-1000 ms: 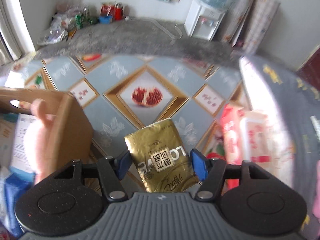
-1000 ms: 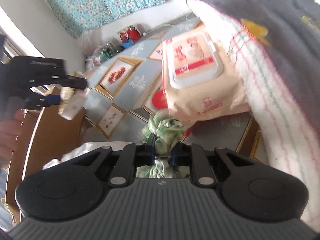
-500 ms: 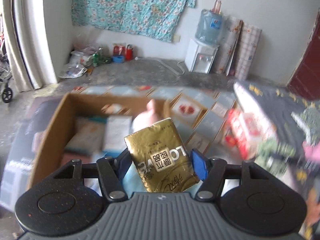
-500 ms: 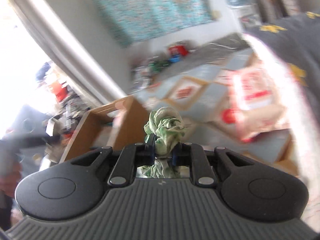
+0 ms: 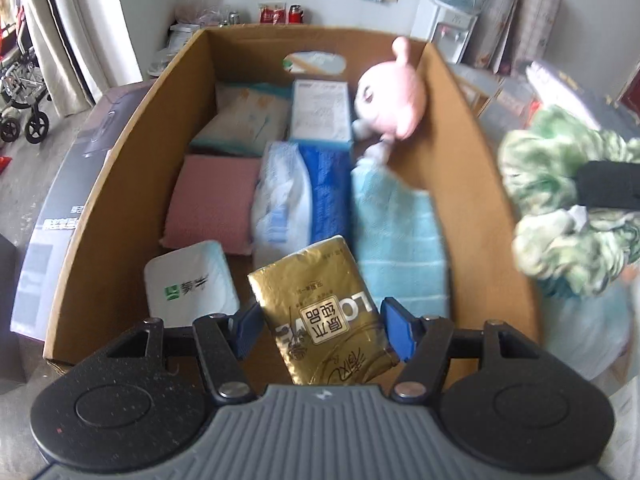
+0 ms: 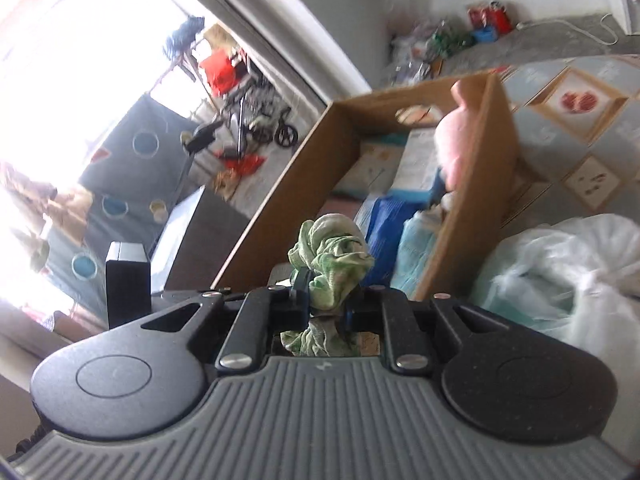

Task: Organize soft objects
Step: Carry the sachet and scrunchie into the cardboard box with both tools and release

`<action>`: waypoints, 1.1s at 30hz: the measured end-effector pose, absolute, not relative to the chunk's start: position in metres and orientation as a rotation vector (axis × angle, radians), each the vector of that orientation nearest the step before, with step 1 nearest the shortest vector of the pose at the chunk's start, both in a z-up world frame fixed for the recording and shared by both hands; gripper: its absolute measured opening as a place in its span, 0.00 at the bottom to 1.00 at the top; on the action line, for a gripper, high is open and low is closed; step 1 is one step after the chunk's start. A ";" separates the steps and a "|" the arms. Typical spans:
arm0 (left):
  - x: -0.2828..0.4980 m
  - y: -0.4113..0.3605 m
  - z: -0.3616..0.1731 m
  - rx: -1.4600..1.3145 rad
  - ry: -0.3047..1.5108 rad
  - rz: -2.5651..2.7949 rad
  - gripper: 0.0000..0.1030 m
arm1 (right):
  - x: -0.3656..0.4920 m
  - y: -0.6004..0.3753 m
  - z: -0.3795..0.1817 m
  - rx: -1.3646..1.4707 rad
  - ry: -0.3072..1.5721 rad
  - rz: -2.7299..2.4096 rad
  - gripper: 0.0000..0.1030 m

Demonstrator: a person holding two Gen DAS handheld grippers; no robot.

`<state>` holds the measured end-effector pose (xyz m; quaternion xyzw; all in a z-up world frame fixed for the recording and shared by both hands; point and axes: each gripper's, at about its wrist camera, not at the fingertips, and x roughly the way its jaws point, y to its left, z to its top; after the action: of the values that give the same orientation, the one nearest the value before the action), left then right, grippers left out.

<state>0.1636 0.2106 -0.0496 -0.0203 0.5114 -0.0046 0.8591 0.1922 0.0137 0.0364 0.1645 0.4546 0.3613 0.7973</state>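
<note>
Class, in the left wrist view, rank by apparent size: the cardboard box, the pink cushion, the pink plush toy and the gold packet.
1. cardboard box
2. gold packet and pink cushion: look alike, and the packet is nearest the camera, so unranked
3. pink plush toy

My left claw (image 5: 322, 326) body hides the gold packet's (image 5: 320, 316) bottom edge. Green cloth (image 5: 560, 200) is blurred and cut off at the right edge. Pink plush (image 6: 454, 140) is smeared, its face unreadable from my right wrist view.
</note>
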 end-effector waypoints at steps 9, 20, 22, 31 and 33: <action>0.159 0.224 -0.064 0.040 1.088 -0.027 0.65 | 0.197 0.081 0.020 0.198 1.067 0.778 0.16; 0.151 0.226 -0.061 0.083 1.047 -0.029 0.74 | 0.208 0.082 0.008 0.154 1.086 0.744 0.16; 0.147 0.230 -0.053 0.061 1.023 -0.027 0.74 | 0.210 0.083 0.007 0.142 1.090 0.737 0.16; 0.127 0.263 -0.004 -0.046 0.868 0.049 0.74 | 0.218 0.110 -0.003 0.057 1.161 0.783 0.30; 0.127 0.268 -0.001 -0.047 0.862 0.073 0.74 | 0.218 0.123 -0.011 0.007 1.183 0.784 0.48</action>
<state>0.1267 0.2681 -0.0013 -0.0226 0.4177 0.0351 0.9076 0.2179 0.1229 -0.0115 0.0033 0.5431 0.3597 0.7587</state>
